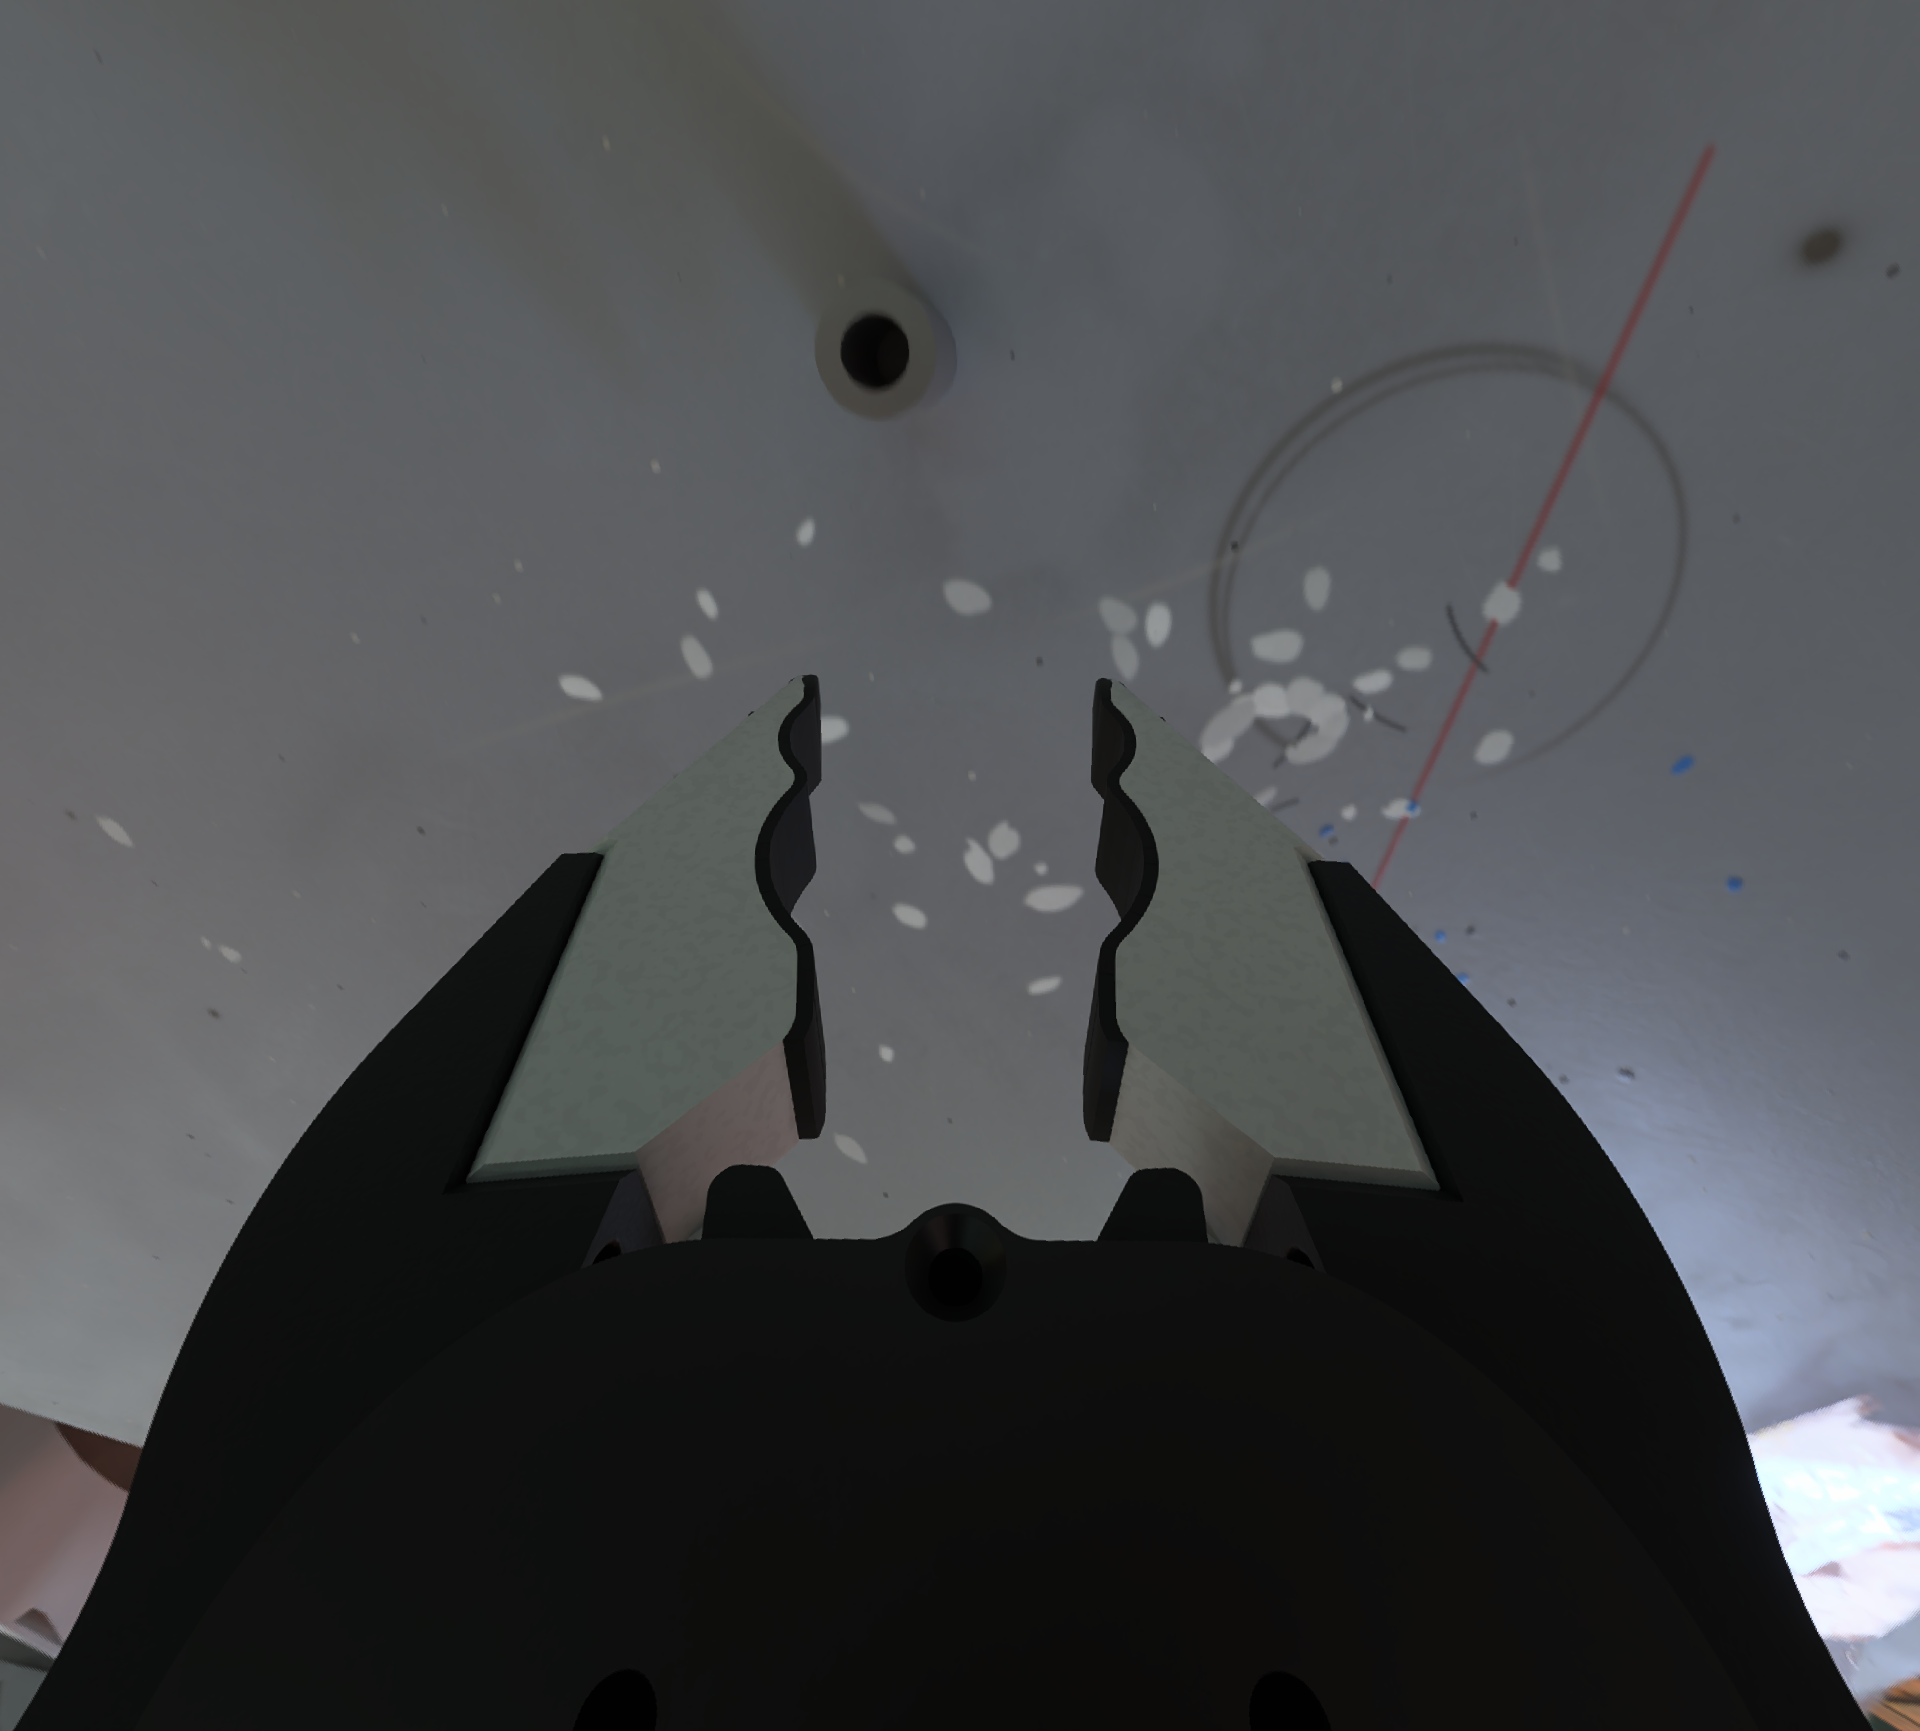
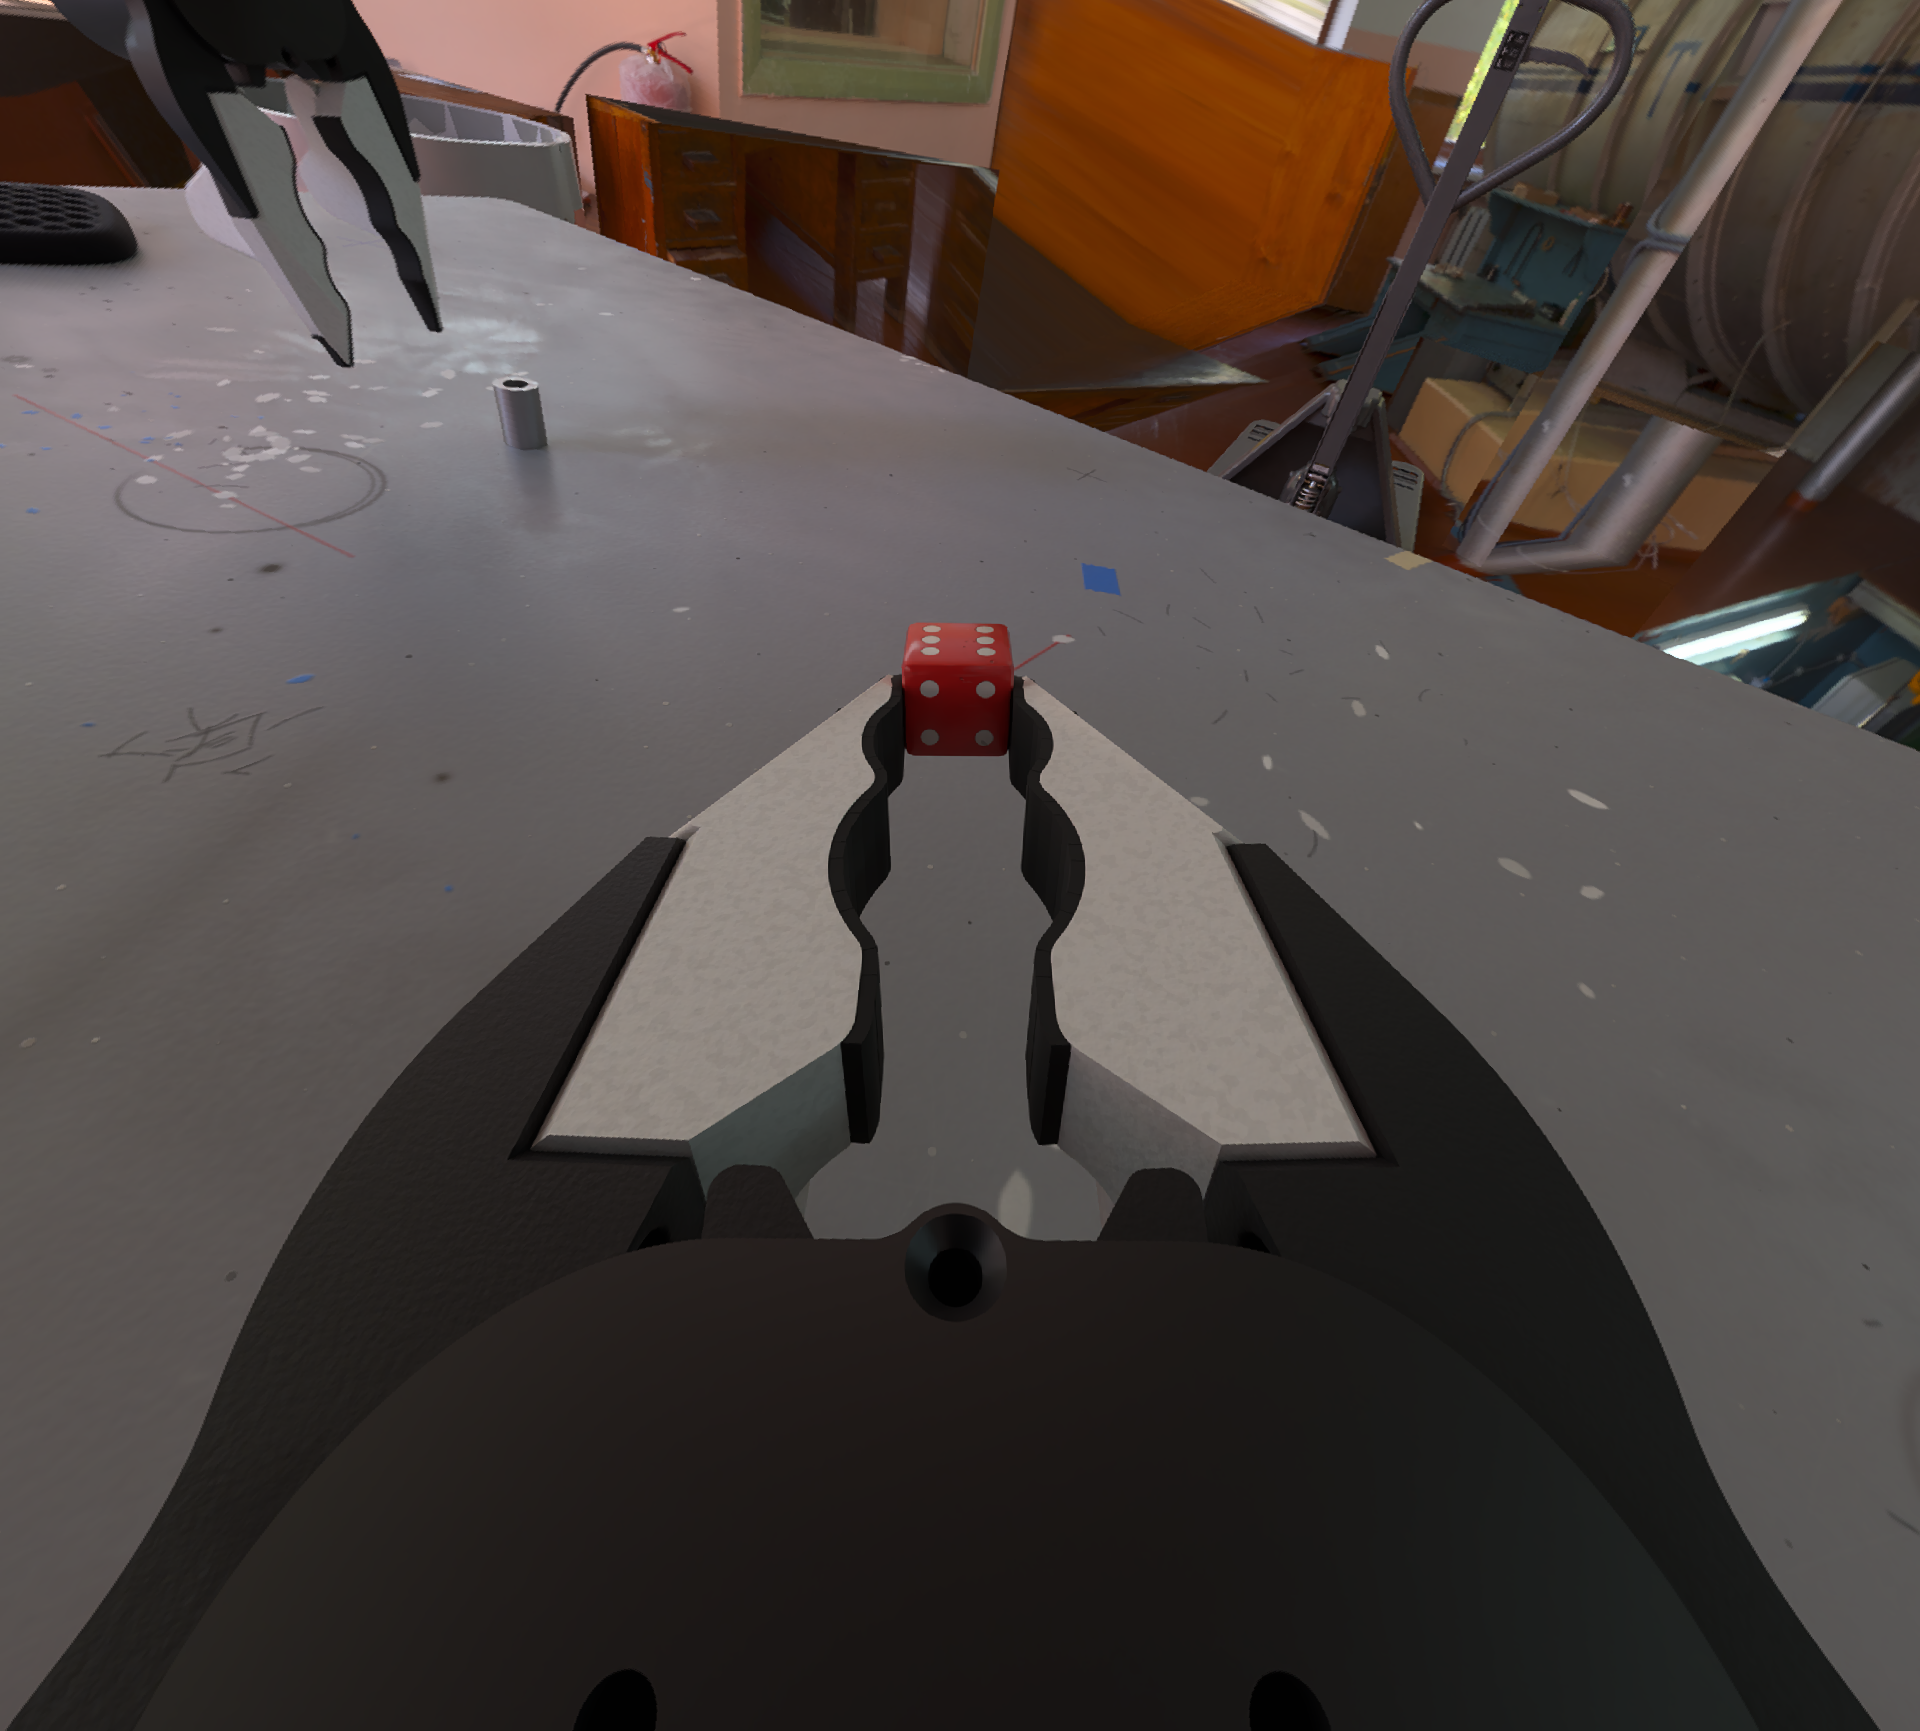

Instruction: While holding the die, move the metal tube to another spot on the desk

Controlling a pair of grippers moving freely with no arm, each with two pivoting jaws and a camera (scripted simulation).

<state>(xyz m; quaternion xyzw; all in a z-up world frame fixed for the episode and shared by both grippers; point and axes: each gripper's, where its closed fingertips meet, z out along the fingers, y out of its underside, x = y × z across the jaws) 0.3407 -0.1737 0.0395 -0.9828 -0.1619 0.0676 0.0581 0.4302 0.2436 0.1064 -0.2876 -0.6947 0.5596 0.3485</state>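
The metal tube [image 1: 883, 356] is a short grey cylinder standing upright on the grey desk [image 1: 416, 434], seen from above with its bore open. It also shows in the right wrist view [image 2: 520, 414]. My left gripper [image 1: 956, 694] is open and empty, pointing down at the desk, with the tube ahead of its fingertips and apart from them. It shows in the right wrist view [image 2: 390, 341] hovering above the desk, left of the tube. My right gripper [image 2: 956, 694] is shut on a red die [image 2: 956, 689] with white dots, held at the fingertips above the desk.
A drawn circle [image 1: 1455, 559] crossed by a red line, with white paint flecks, marks the desk beside the tube. A black perforated object [image 2: 57, 221] lies at the far left. The desk's far edge [image 2: 1039, 408] runs diagonally; furniture and a hand truck [image 2: 1455, 227] stand beyond.
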